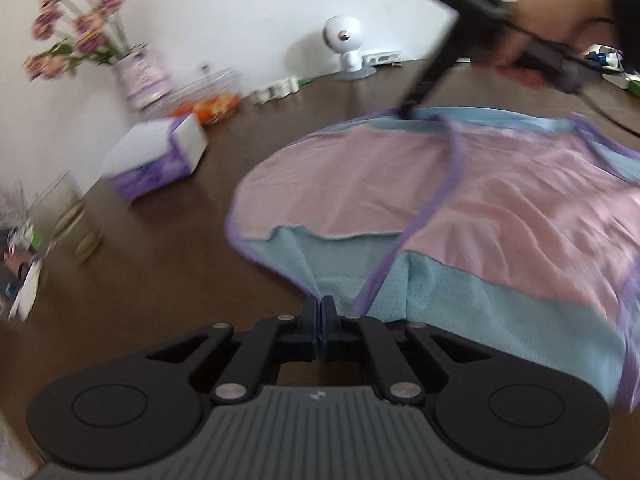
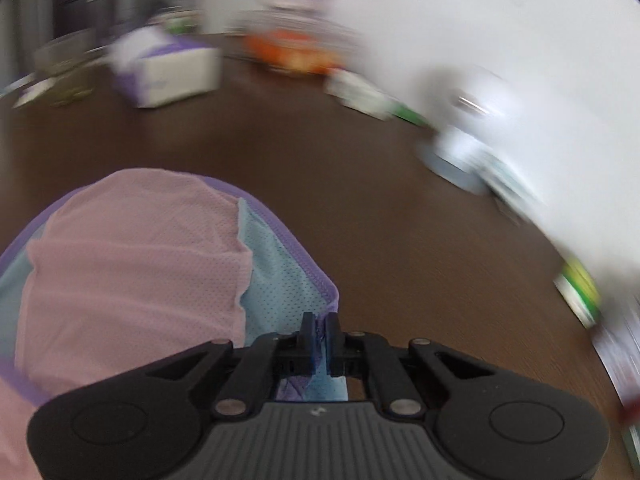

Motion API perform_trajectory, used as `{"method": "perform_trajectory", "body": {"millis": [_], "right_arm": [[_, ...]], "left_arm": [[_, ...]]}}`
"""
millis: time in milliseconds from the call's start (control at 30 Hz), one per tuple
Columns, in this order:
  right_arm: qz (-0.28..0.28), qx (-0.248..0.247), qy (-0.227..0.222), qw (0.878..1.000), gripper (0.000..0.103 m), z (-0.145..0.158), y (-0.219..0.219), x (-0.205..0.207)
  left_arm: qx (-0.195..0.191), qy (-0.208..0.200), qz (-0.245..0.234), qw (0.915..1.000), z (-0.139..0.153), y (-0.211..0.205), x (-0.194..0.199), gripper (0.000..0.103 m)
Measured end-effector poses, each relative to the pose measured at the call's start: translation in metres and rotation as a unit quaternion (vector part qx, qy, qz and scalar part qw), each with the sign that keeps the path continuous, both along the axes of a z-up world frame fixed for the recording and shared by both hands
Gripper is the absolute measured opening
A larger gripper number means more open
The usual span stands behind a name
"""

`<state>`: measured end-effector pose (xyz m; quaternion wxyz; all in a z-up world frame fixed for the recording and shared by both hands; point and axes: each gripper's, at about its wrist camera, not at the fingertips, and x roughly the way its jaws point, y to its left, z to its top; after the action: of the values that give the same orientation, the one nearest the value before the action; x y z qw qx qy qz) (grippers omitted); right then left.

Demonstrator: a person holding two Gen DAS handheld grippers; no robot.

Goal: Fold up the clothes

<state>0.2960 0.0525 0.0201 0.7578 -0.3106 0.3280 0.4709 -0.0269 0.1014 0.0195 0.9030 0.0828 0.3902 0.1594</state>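
Observation:
A pink and light-blue mesh garment with purple trim (image 1: pixel 460 192) lies spread on the dark brown table (image 1: pixel 168 240). My left gripper (image 1: pixel 322 305) is shut on its near blue edge. My right gripper (image 1: pixel 406 114) shows across the garment, held by a hand, pinching the far edge. In the right wrist view the right gripper (image 2: pixel 320 322) is shut on a purple-trimmed blue corner of the garment (image 2: pixel 132 264), which hangs to the left. Both views are blurred by motion.
A white and purple tissue box (image 1: pixel 156 160), a vase of pink flowers (image 1: pixel 140 76), a glass bowl with orange things (image 1: pixel 208 100), a drinking glass (image 1: pixel 76 220) and a small white camera (image 1: pixel 346 46) stand along the table's far and left sides near the wall.

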Motion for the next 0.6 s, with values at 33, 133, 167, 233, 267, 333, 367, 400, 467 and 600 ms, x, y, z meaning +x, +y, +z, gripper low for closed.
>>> {"method": "perform_trajectory", "body": {"millis": [33,133,167,233,267,333,367,400,467,600], "right_arm": [[0.035,0.001,0.002,0.999,0.003,0.002,0.023,-0.013],[0.112,0.009,0.011,0.994,0.003,0.005,0.077,-0.06],[0.125,0.009,0.008,0.992,0.004,0.006,0.086,-0.072],[0.144,0.005,0.003,0.99,0.011,0.013,0.097,-0.094],[0.148,0.005,0.004,0.989,0.018,0.021,0.091,-0.1],[0.143,0.007,0.003,0.99,0.038,0.041,0.07,-0.111],[0.133,0.011,0.001,0.991,0.045,0.052,0.052,-0.116],[0.116,0.016,0.0,0.993,0.047,0.063,0.029,-0.126],[0.079,0.022,0.002,0.997,0.05,0.079,-0.028,-0.147],[-0.073,0.005,-0.022,0.997,0.052,0.068,-0.161,-0.215]], "left_arm": [[-0.009,0.003,0.005,0.9999,0.003,-0.003,-0.017,0.002],[-0.041,-0.003,0.04,0.9984,0.012,0.008,-0.054,0.004],[-0.05,-0.012,0.045,0.9976,0.017,0.014,-0.063,0.008],[-0.078,-0.044,0.044,0.995,0.031,0.029,-0.078,0.021],[-0.096,-0.065,0.034,0.9927,0.039,0.036,-0.084,0.042],[-0.128,-0.104,-0.001,0.9862,0.05,0.05,-0.093,0.056],[-0.148,-0.117,-0.036,0.9814,0.05,0.056,-0.094,0.061],[-0.17,-0.124,-0.078,0.9746,0.048,0.063,-0.094,0.067],[-0.208,-0.125,-0.139,0.9602,0.04,0.075,-0.089,0.07],[-0.23,-0.081,-0.159,0.9567,0.024,0.086,-0.069,0.068]]}}
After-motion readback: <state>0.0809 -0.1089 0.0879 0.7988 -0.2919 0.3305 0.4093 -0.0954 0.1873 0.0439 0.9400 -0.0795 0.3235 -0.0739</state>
